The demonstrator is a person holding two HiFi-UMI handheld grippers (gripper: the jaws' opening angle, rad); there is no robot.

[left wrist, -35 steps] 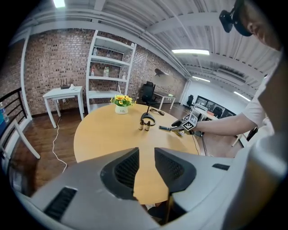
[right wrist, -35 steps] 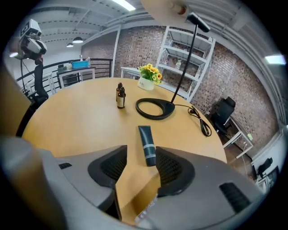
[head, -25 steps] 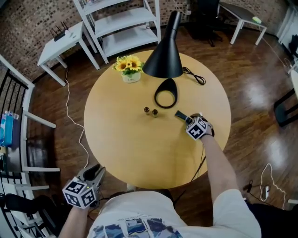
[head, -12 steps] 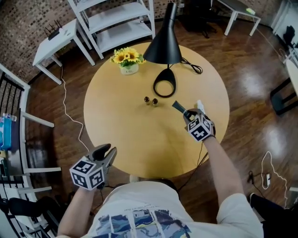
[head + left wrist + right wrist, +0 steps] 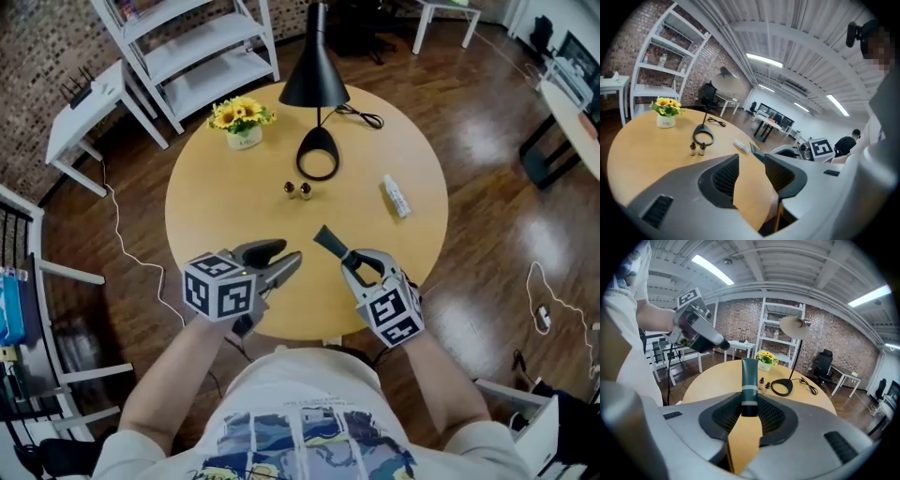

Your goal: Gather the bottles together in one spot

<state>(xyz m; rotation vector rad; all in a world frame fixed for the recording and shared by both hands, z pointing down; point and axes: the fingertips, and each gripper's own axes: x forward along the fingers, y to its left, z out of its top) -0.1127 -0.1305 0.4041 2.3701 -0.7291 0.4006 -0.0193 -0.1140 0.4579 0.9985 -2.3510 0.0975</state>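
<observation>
Right gripper [image 5: 343, 261], head view: we are carrying tube [image 5: 328, 243] clamped, now lifted off table [image 5: 225, 211]; bottles [image 5: 298, 189] beyond, by lamp [image 5: 314, 80]. Left gripper view: left gripper [image 5: 750, 171] just opening, empty. Right gripper view: tube pinched, needing placement beside bottles.

The head view looks steeply down on the whole round table [image 5: 216, 225] from above its near edge. Both gripper views sit low over that edge, looking along their jaws across the tabletop. All three share the lamp base [image 5: 318, 165], flowerpot [image 5: 244, 137] and two small bottles [image 5: 291, 188].
</observation>
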